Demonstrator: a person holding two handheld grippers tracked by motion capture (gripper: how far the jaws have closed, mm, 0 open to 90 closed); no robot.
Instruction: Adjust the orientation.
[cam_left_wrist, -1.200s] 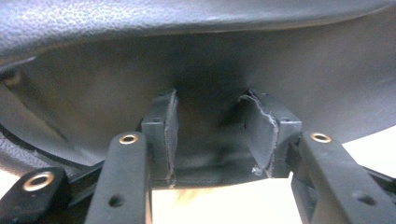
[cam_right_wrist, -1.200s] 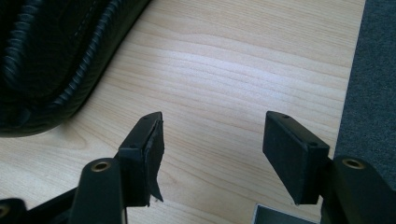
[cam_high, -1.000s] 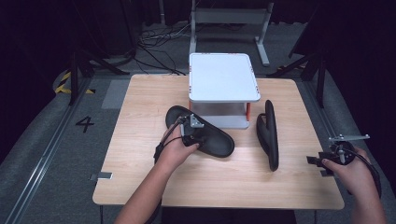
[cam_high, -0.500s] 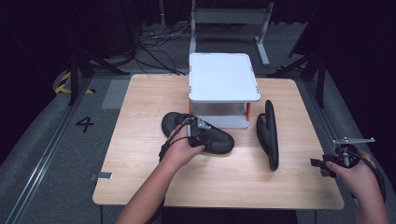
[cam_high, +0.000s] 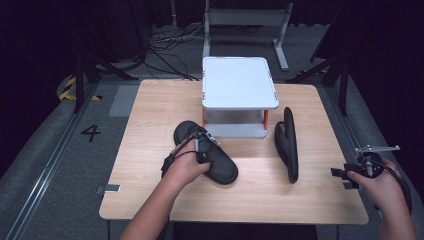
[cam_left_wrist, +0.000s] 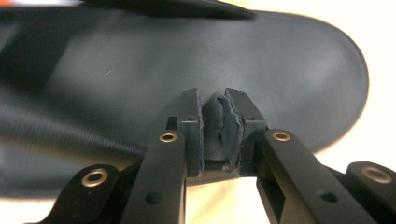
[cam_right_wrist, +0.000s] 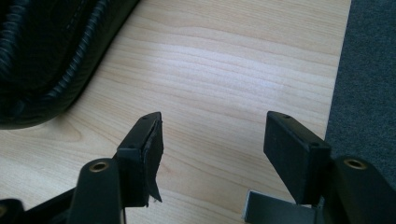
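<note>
Left tool (cam_left_wrist: 219, 135) pinching sandal (cam_high: 206, 158) edge, jaws just closing

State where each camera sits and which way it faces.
High view: above the table, looking forward and down; forearms, both hands.
Left gripper view: on the left tongs, whose jaws, just closing, pinch the sandal's edge.
Right gripper view: on the open right tongs, facing tabletop.
Shared: that sandal, high and left.
</note>
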